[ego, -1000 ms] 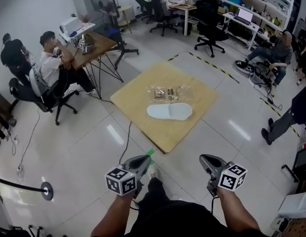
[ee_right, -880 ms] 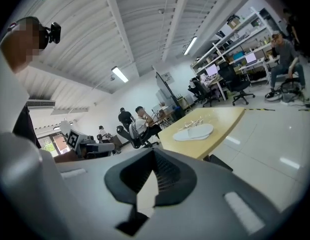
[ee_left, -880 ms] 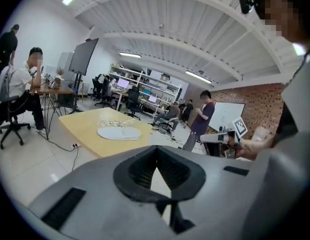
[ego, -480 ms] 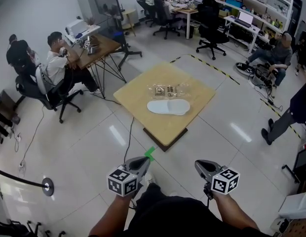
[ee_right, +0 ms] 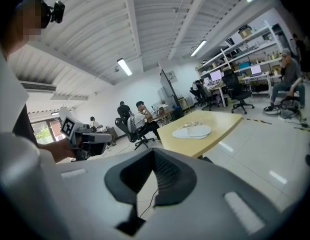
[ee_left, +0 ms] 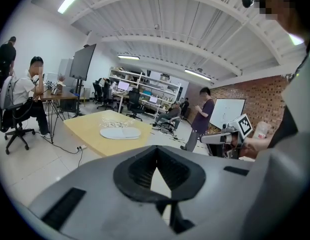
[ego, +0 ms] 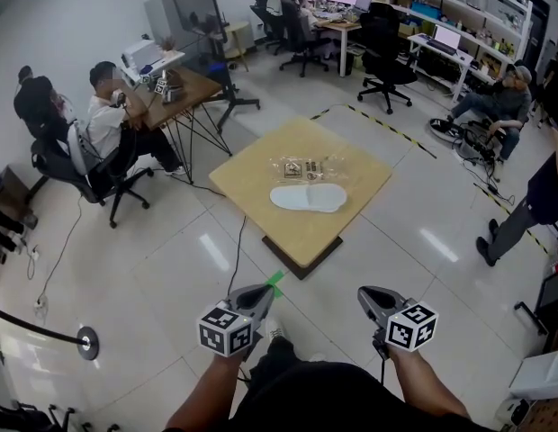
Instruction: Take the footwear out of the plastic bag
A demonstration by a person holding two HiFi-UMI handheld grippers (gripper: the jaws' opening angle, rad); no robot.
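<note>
Table (ego: pixel 261 174) now smaller and farther off in head view than a second ago, dark base showing under near corner; person stands back from it. Left gripper (ego: pixel 261 293) and right gripper (ego: pixel 367 295) low near body, jaws pressed together, nothing held, both well apart from table. White slipper (ego: pixel 308 197) flat on tabletop, just beside clear plastic bag (ego: pixel 308 166); bag contents too small to tell. Slipper likely light, soft, floppy: pinch at sole edge. Bag film likely thin, slippery: pin one corner.

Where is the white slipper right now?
In the head view, the white slipper lies near the middle of the yellow table, on the near side of a clear plastic bag.
</note>
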